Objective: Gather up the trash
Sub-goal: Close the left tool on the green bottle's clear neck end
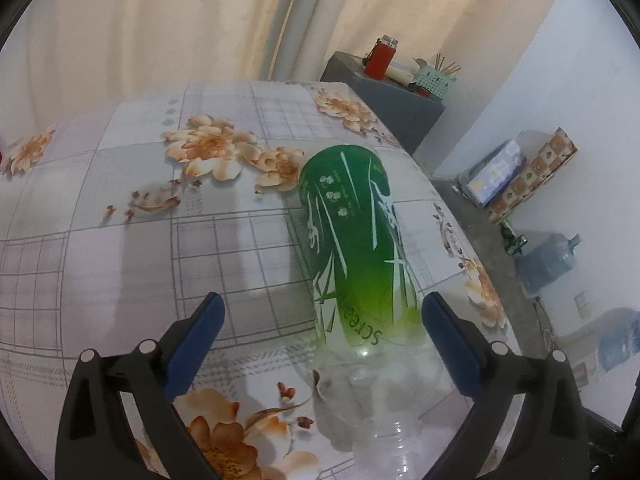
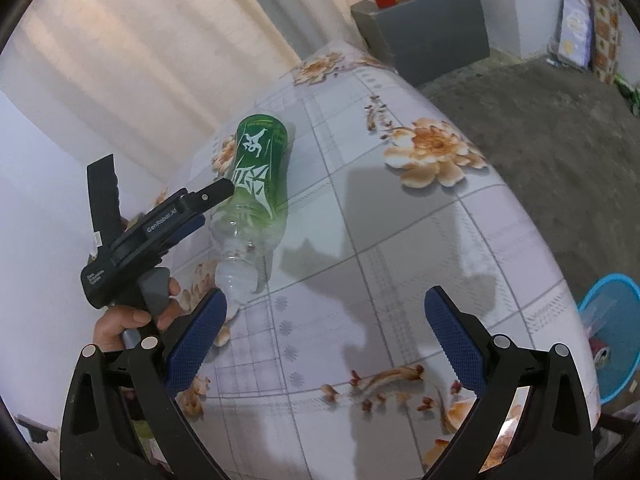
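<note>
A clear plastic bottle with a green label (image 1: 352,248) lies on its side on the floral tablecloth (image 1: 120,240), neck toward me. My left gripper (image 1: 324,312) is open, its blue pads on either side of the bottle's lower part, the right pad (image 1: 452,344) close to it. In the right wrist view the bottle (image 2: 256,184) lies at the left with the left gripper's hand-held body (image 2: 152,232) beside it. My right gripper (image 2: 326,320) is open and empty above the cloth.
A blue bin (image 2: 612,332) with some trash stands on the floor off the table's right edge. A grey cabinet (image 1: 384,92) with a red flask (image 1: 380,56) stands behind. Boxes (image 1: 520,172) and water jugs (image 1: 548,260) line the wall.
</note>
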A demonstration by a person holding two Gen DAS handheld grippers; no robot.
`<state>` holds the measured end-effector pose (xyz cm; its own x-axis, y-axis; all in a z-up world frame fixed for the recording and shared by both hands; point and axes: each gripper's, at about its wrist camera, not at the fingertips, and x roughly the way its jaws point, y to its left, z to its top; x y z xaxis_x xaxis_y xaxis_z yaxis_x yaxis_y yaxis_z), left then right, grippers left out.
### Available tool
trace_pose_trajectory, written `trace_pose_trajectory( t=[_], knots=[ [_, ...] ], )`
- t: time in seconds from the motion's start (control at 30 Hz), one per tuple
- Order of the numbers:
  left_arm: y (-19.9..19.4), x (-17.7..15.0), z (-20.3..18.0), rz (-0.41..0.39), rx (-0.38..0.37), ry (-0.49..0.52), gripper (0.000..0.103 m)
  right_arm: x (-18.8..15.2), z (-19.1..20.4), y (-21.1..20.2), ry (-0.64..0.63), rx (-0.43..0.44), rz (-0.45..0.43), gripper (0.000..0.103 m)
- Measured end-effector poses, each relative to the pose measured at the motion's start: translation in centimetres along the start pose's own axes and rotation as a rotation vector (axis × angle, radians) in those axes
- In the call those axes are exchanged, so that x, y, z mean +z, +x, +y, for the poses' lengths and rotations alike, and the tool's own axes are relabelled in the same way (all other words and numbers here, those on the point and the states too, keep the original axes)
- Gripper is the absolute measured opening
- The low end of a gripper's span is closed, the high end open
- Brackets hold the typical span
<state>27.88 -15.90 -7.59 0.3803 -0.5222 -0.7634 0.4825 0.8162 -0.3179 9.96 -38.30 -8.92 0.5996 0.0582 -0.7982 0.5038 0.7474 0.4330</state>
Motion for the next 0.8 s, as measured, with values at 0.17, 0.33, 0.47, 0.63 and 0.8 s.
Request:
trace_pose_trajectory(
  t=[0.17,0.33,0.47,0.63,0.8],
  knots=[
    [-0.4,-0.5,-0.9,0.009,-0.044,0.028,0.076,-0.8,-0.8,-0.5,0.026,0.02,-0.013,0.095],
    [-0.1,-0.8,-1.3,0.038,-0.087,0.016,0.066,-1.7,-1.1,-0.9,0.053,0.04,-0.021,0.095],
    [0.9,-1.1,-2.1,0.097,-0.105,0.006,0.066,-2.2,-1.5,-0.8,0.067,0.05,-0.019,0.095],
    [1.6,-1.4,-3.0,0.108,-0.077,0.037,0.068,-2.5,-2.2,-0.8,0.094,0.069,-0.018,0.095],
    [1.3,-1.8,-3.2,0.086,-0.056,0.059,0.067,-2.9,-3.0,-1.3,0.108,0.085,-0.025,0.095]
  ],
)
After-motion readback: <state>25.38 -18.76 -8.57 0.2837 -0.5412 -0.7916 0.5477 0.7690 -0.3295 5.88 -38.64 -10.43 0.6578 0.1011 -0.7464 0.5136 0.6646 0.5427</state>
